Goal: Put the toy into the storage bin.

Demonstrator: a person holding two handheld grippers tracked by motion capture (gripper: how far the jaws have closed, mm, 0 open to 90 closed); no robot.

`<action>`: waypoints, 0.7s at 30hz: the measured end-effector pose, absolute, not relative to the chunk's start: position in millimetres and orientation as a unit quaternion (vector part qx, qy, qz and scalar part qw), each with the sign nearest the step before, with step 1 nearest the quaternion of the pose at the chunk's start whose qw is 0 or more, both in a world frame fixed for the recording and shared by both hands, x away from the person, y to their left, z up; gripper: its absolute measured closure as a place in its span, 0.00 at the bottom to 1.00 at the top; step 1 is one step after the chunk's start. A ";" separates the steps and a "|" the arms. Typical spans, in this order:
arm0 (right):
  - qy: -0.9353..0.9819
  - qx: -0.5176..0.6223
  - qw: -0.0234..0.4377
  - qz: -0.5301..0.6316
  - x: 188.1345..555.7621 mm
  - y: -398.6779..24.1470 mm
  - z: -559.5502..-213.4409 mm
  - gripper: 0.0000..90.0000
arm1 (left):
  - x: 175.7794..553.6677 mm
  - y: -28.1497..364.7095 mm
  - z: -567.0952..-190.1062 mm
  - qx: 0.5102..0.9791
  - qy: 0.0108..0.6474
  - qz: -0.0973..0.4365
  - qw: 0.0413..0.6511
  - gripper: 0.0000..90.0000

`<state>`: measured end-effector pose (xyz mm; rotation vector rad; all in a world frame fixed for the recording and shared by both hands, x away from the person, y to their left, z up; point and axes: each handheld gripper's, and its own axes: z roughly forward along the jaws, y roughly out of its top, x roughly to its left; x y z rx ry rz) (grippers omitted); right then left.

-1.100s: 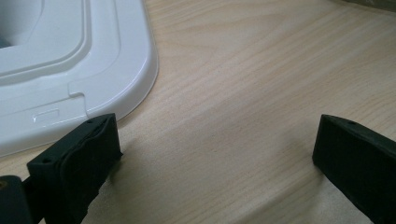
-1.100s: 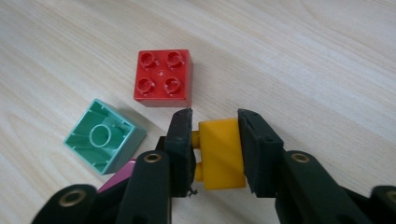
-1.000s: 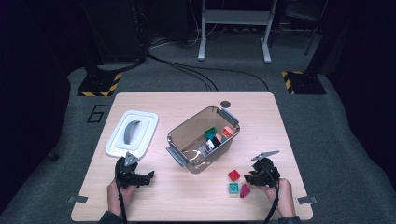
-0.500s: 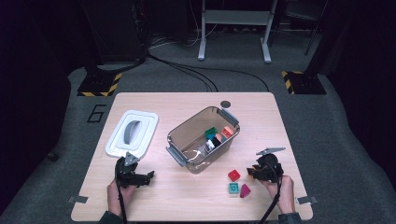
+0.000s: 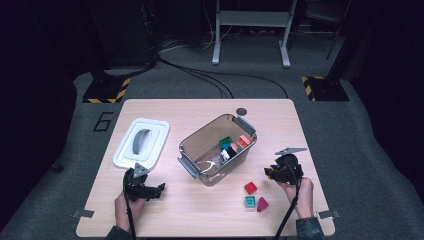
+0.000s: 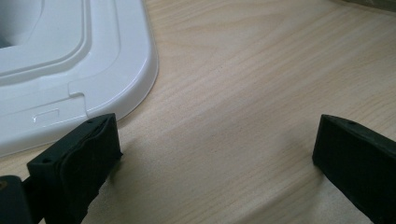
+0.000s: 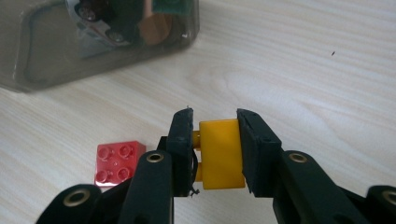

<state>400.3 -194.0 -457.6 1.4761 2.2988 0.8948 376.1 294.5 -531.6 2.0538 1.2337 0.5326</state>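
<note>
Gripping a yellow brick (image 7: 221, 151), right tool (image 7: 215, 135); left tool (image 6: 215, 154) wide; floor marking "6" (image 5: 103, 121)

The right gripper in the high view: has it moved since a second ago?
Yes. The right gripper, shut on a yellow brick, has shifted toward the table's far edge, away from the red brick that lies in place.
</note>
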 end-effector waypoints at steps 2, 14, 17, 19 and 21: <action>0.792 0.508 0.135 0.310 403.1 -193.7 -454.5 0.75 | 376.1 294.4 -531.6 0.788 0.474 0.204 0.337 0.01; 0.787 0.510 0.148 0.314 416.9 -192.4 -439.5 0.75 | 376.1 294.4 -531.6 0.788 0.474 0.204 0.337 0.01; 0.782 0.513 0.153 0.318 419.8 -192.0 -433.4 0.75 | 376.1 294.5 -531.5 0.788 0.473 0.204 0.337 0.01; 0.785 0.509 0.155 0.318 421.6 -192.8 -430.2 0.75 | 376.1 294.4 -531.6 0.788 0.474 0.204 0.337 0.01; 0.783 0.508 0.161 0.321 423.5 -192.5 -426.9 0.75 | 376.1 294.4 -531.6 0.787 0.474 0.204 0.337 0.01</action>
